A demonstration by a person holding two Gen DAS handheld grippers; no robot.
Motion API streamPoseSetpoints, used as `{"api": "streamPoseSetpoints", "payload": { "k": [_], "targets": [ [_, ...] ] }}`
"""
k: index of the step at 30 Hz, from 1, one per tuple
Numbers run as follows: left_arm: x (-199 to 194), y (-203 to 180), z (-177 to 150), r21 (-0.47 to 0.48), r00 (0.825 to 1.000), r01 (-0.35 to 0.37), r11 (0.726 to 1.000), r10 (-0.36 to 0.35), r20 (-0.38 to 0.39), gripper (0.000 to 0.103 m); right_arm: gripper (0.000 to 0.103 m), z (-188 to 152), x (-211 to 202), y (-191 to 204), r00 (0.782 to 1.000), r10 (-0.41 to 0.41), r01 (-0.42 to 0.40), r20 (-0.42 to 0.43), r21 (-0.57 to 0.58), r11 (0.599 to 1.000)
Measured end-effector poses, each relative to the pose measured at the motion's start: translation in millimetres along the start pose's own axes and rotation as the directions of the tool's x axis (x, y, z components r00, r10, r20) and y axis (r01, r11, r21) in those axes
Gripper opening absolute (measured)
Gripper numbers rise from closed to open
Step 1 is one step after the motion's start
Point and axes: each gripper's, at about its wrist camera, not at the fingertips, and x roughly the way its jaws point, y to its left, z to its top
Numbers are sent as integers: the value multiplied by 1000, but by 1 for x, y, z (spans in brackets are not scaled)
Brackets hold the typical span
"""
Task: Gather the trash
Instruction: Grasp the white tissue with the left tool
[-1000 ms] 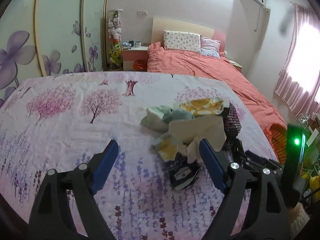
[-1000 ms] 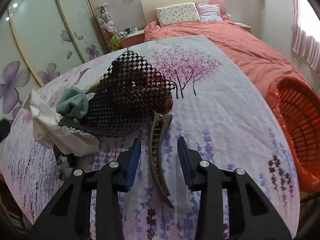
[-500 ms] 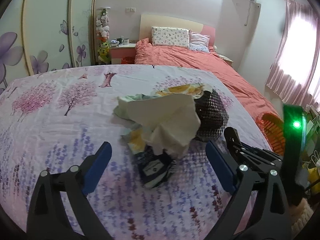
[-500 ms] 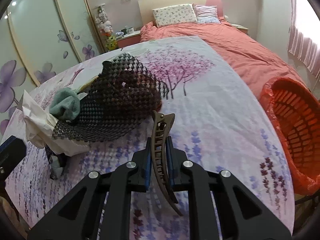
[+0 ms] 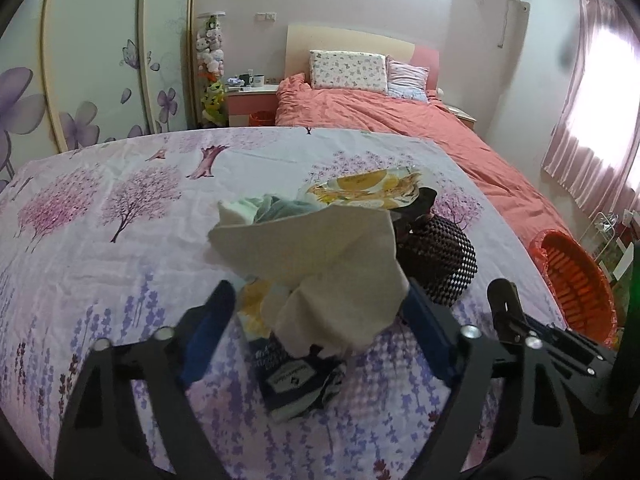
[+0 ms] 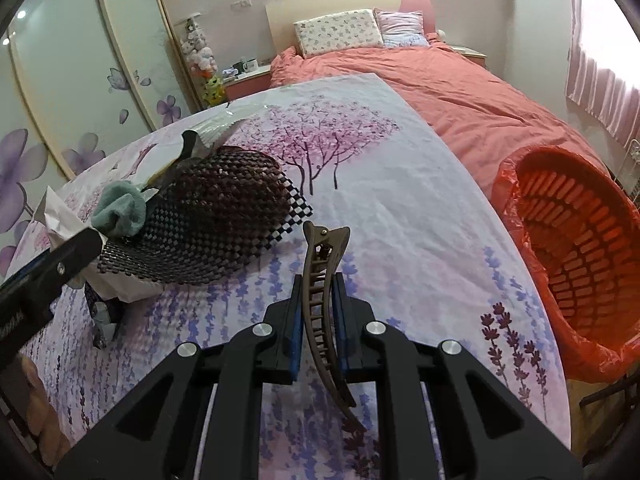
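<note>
A crumpled white tissue [image 5: 320, 256] tops a trash pile on the flowered sheet [image 5: 120, 264]. My left gripper [image 5: 316, 320] straddles its lower end. The jaws are closing and the left pad stands apart from the paper. Under the tissue lie a dark snack wrapper [image 5: 300, 384] and a yellow wrapper [image 5: 256, 308]. A black mesh pad [image 5: 440, 264] and a yellow printed packet [image 5: 368, 188] sit behind. My right gripper [image 6: 318, 312] is shut on a brown hair claw clip [image 6: 324, 280], just right of the mesh pad [image 6: 224, 216].
An orange-red basket [image 6: 580, 256] with a red liner stands off the sheet's right edge. A pale green cloth [image 6: 120, 208] rests on the pile's left side. The coral-covered bed [image 5: 380, 116] and a nightstand [image 5: 252, 96] lie beyond.
The left gripper came forward and down onto the tissue, its jaws widening and then narrowing. The right gripper shut on the hair clip that lay between its fingers.
</note>
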Motion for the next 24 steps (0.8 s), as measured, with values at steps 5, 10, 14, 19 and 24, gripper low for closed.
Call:
{"api": "streamPoseSetpoints", "payload": {
  "k": [5, 10, 14, 19, 24],
  "targets": [
    [6, 1, -1, -1, 999, 27, 1000, -27, -22, 61, 14, 1, -1, -4, 1000, -2, 2, -1, 4, 1000],
    [-1, -4, 0, 27, 998, 56, 998, -56, -4, 41, 14, 5, -7, -10, 1000, -5, 4, 14, 17, 1000],
    [-8, -5, 4, 34, 997, 71, 997, -71, 9, 38, 14, 8, -14, -12, 1000, -3, 2, 31, 26, 1000],
    [-23, -3, 14, 39, 996, 80, 996, -81, 35, 37, 14, 12, -24, -13, 999, 2, -3, 54, 25, 1000],
    [-40, 0, 31, 36, 994, 78, 996, -80, 72, 37, 14, 17, -35, -13, 996, 12, -14, 84, 26, 1000]
  ]
}}
